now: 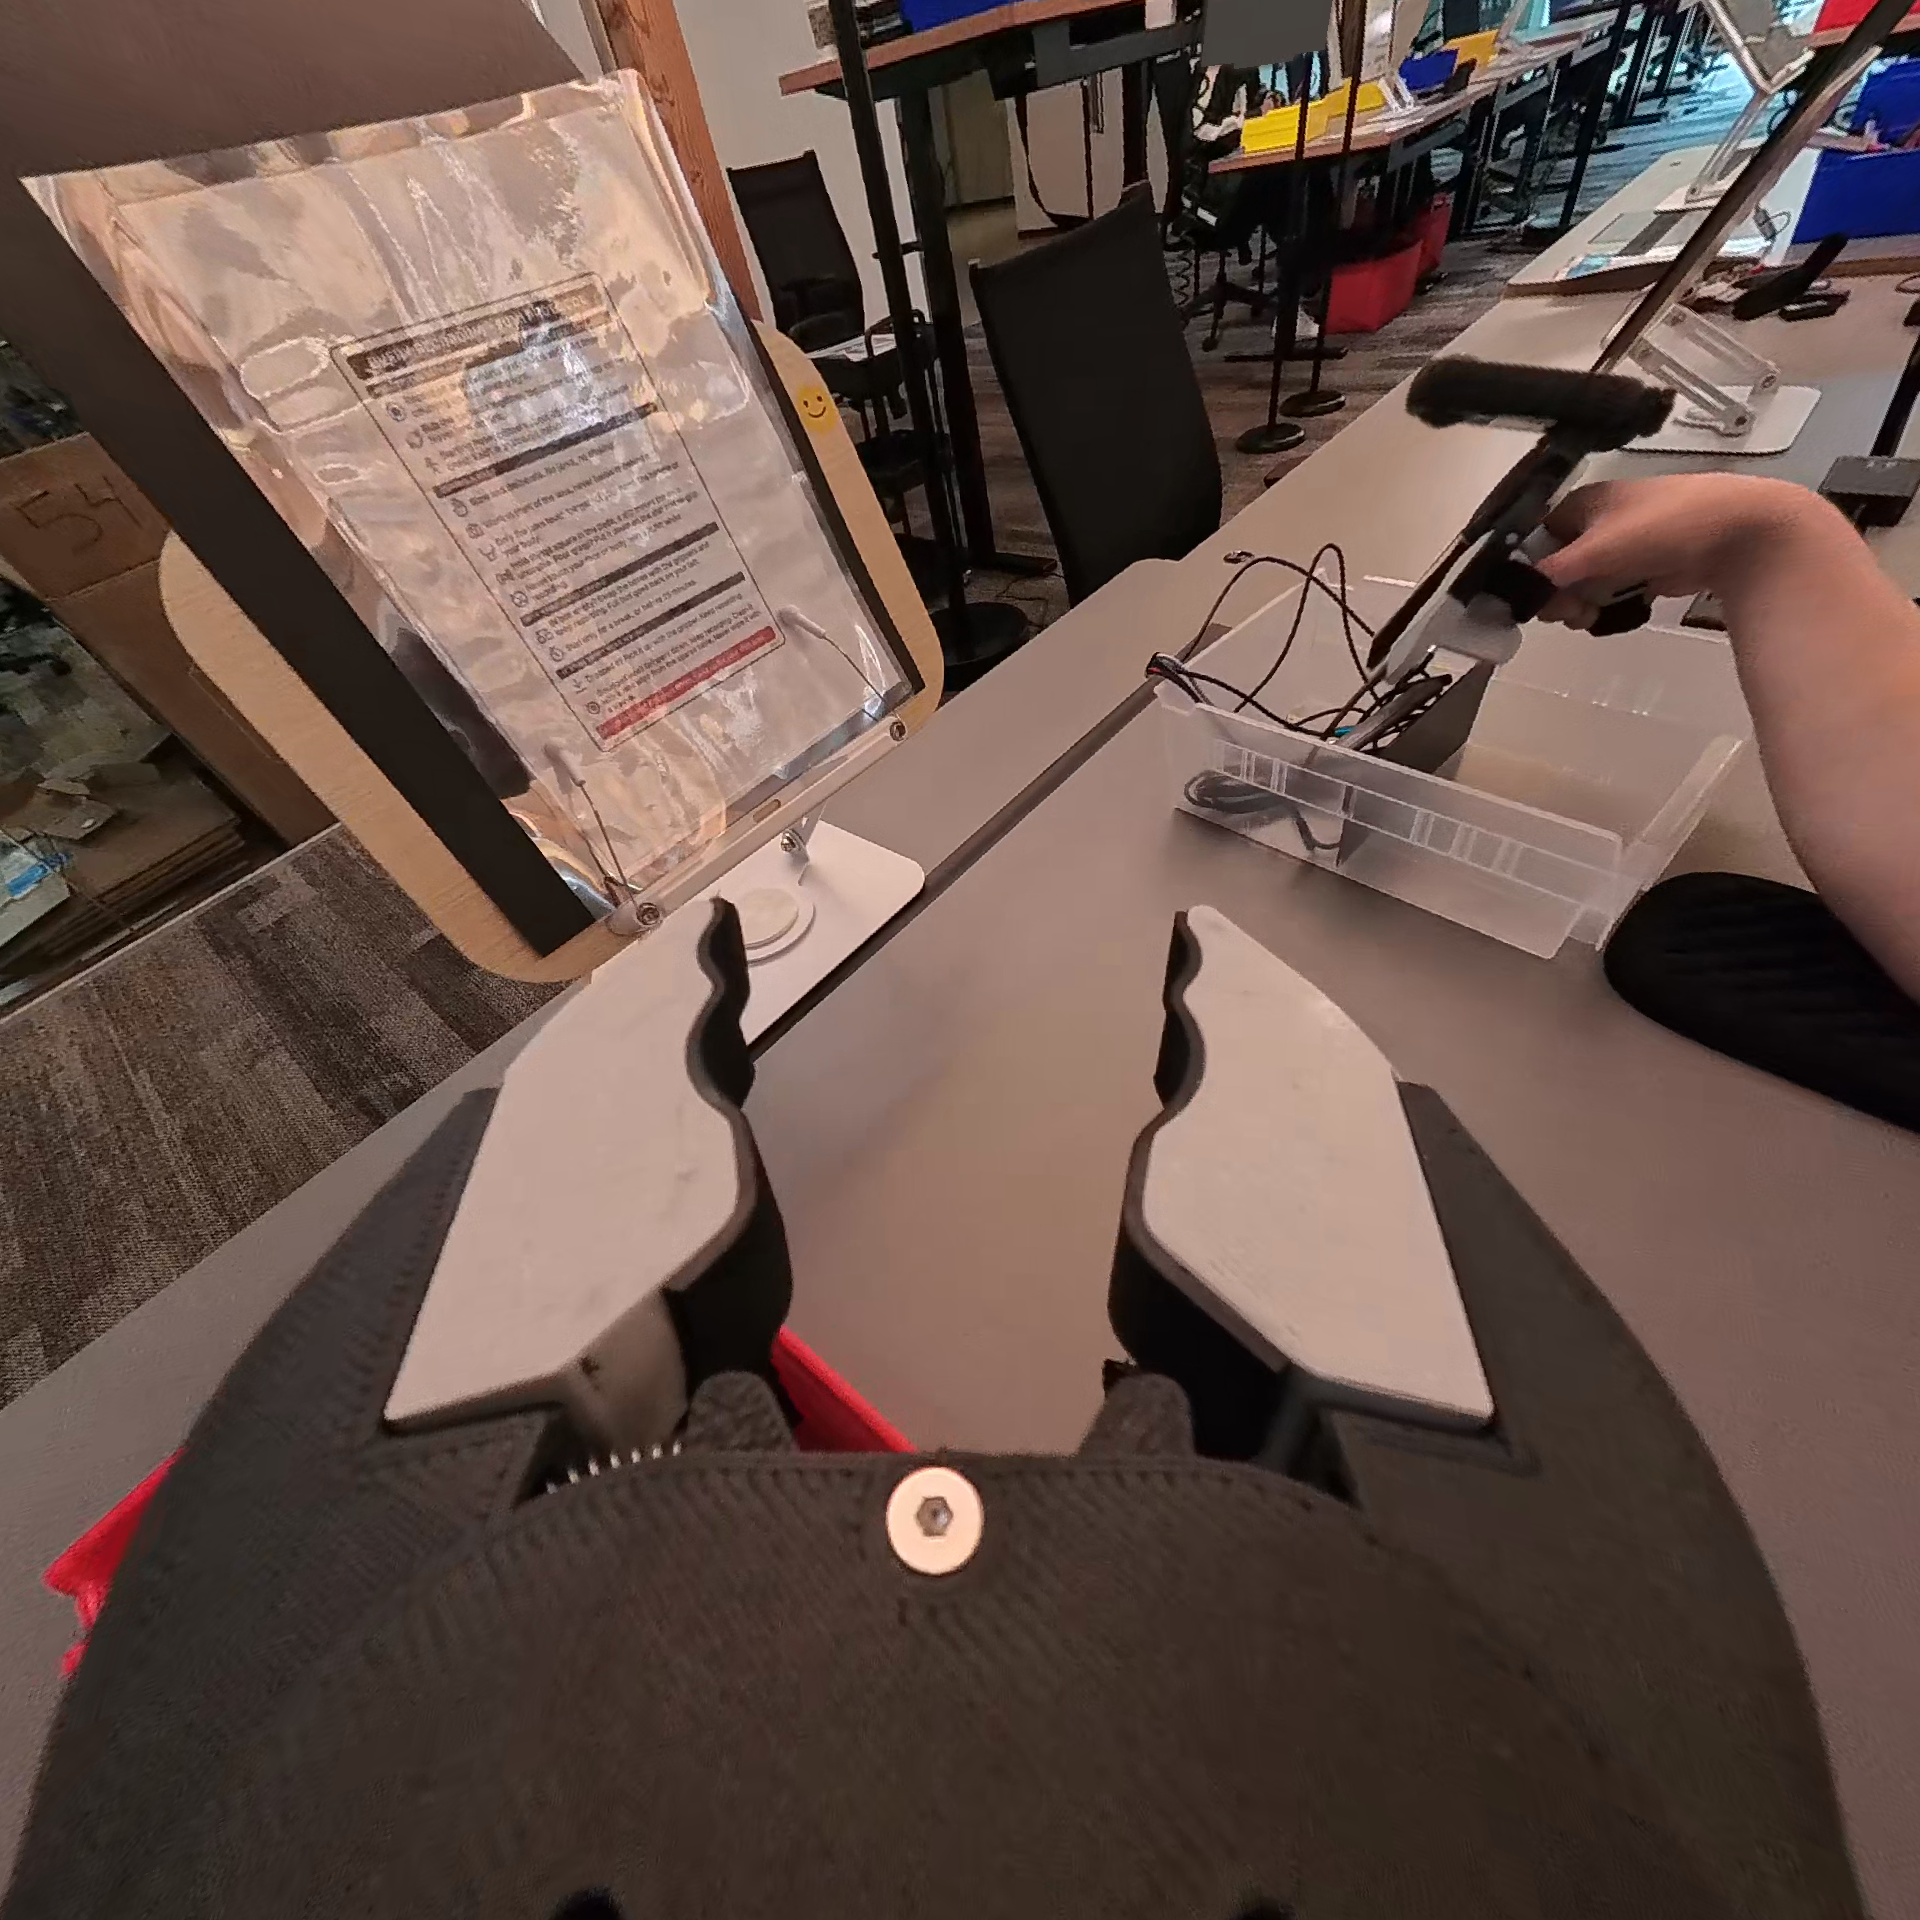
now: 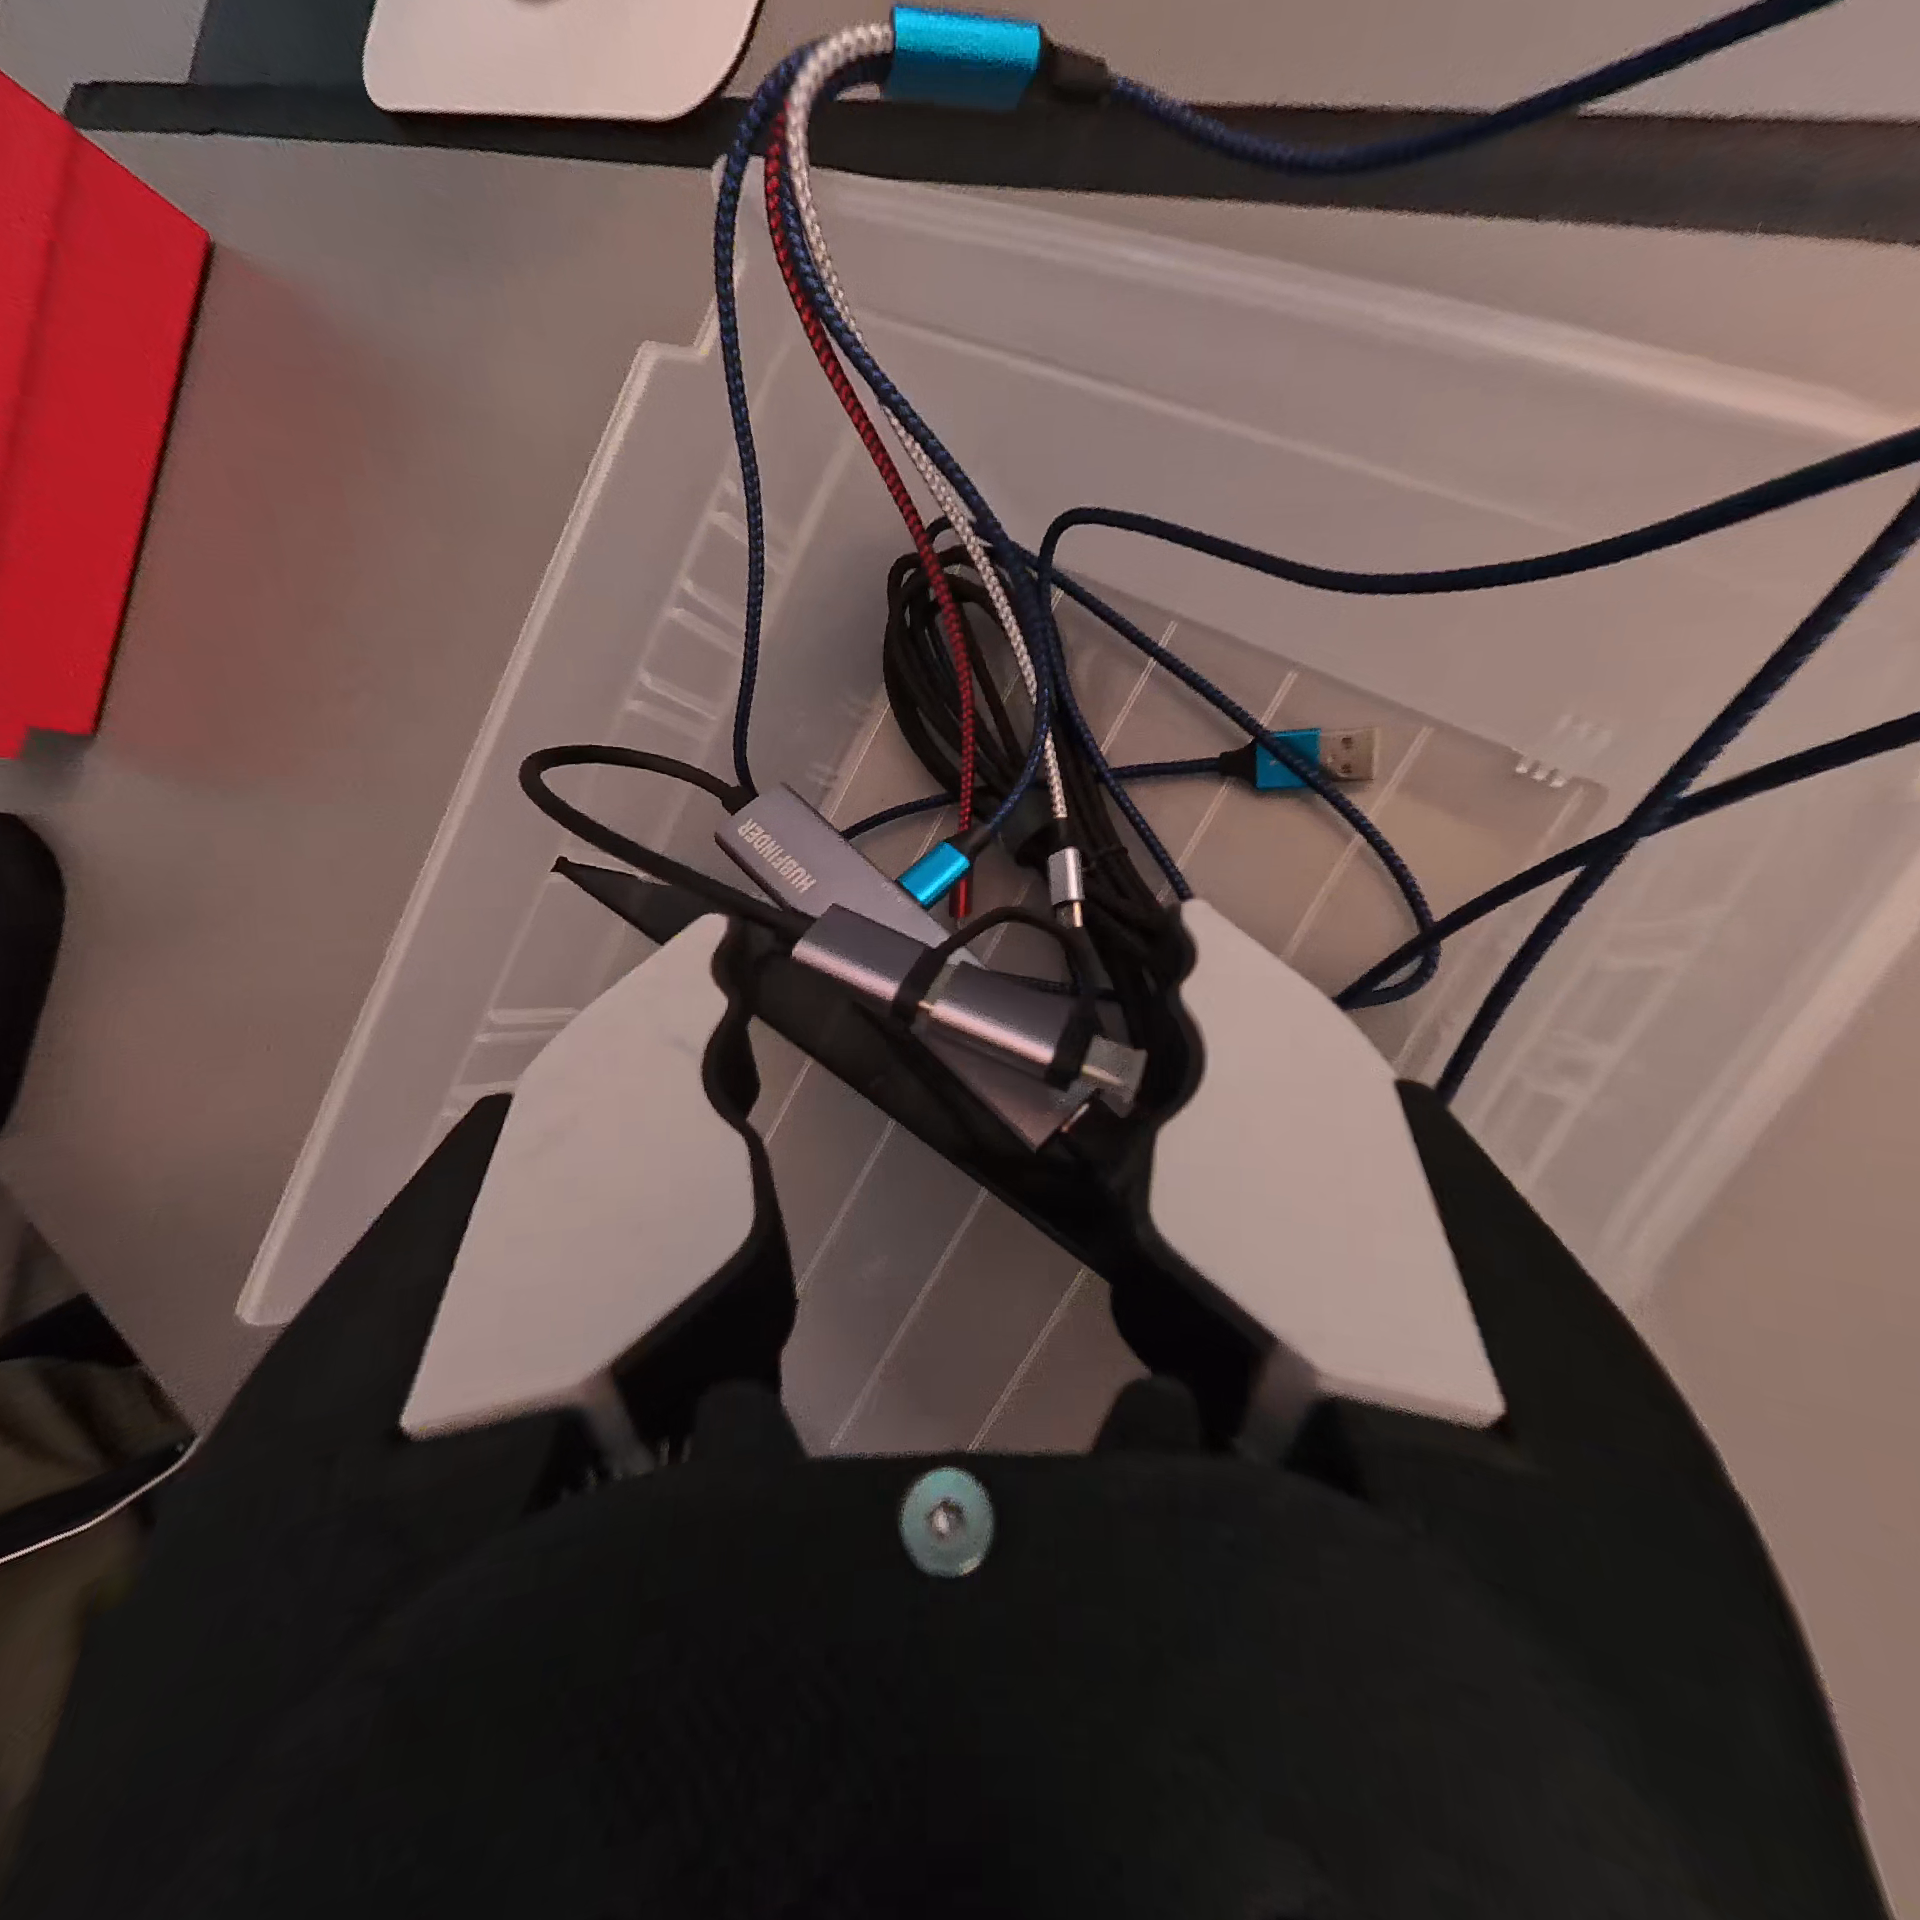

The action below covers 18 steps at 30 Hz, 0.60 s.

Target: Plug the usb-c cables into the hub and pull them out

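Note:
In the right wrist view my right gripper [image 2: 956,935] is open and reaches down into a clear plastic bin [image 2: 1351,416]. Its fingertips straddle a grey hub [image 2: 779,862] and a second grey adapter [image 2: 935,997] that lie on a black panel. Braided blue, red and white cables [image 2: 831,364] fan out from a blue splitter [image 2: 961,57]; their connectors [image 2: 935,868] lie just beyond the hub. A blue USB plug [image 2: 1309,753] lies farther right. My left gripper [image 1: 951,925] is open and empty above the grey table. The left wrist view also shows the right gripper [image 1: 1392,665] in the bin [image 1: 1455,842].
A clear sign holder [image 1: 520,468] on a white stand sits at the table's far left edge. A red box [image 2: 83,416] lies left of the bin. A black pad [image 1: 1787,987] lies under the person's arm [image 1: 1766,623]. A coiled black cable [image 2: 935,644] is in the bin. Spacing between my two grippers at the tips: around 50 cm. The blue USB plug [image 2: 1309,753] lies some 7 cm from my right tips, 60 cm from my left tips. To reach the blue splitter [image 2: 961,57] in a straight line is about 15 cm for my right fingers, about 50 cm for my left.

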Motion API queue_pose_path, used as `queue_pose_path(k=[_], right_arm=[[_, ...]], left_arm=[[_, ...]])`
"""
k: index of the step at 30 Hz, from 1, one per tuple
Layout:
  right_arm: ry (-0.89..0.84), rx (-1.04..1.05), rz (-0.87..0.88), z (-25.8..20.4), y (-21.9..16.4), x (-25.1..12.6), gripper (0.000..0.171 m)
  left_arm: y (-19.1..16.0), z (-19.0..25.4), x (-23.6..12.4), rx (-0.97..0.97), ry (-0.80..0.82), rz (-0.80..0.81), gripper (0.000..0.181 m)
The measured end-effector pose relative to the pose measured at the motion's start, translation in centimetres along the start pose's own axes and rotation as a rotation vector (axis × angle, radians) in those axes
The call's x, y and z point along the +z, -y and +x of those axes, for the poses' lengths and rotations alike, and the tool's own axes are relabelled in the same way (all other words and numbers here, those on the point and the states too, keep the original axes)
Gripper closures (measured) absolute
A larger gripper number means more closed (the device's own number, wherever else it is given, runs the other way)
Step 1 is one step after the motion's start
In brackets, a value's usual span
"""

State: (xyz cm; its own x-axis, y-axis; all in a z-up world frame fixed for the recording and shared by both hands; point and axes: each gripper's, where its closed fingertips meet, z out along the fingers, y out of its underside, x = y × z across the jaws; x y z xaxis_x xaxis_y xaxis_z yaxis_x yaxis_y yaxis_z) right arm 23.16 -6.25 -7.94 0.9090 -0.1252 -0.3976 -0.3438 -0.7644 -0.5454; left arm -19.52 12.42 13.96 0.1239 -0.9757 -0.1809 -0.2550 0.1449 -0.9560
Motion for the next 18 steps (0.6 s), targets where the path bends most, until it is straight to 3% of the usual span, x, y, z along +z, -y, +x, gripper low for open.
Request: queue_pose_path(k=[11,18], right_arm=[[-0.063,-0.022,0.136,1.4,1.2,-2.4,0.09],[-0.203,-0.305,0.433,-1.6,6.9,-6.4,0.091]], left_arm=[[0.0,-0.1,-0.1,0.0,-0.002,-0.001,0.106],[-1.5,-3.6,-1.9,-0.012,0.16,-0.058,0.106]])
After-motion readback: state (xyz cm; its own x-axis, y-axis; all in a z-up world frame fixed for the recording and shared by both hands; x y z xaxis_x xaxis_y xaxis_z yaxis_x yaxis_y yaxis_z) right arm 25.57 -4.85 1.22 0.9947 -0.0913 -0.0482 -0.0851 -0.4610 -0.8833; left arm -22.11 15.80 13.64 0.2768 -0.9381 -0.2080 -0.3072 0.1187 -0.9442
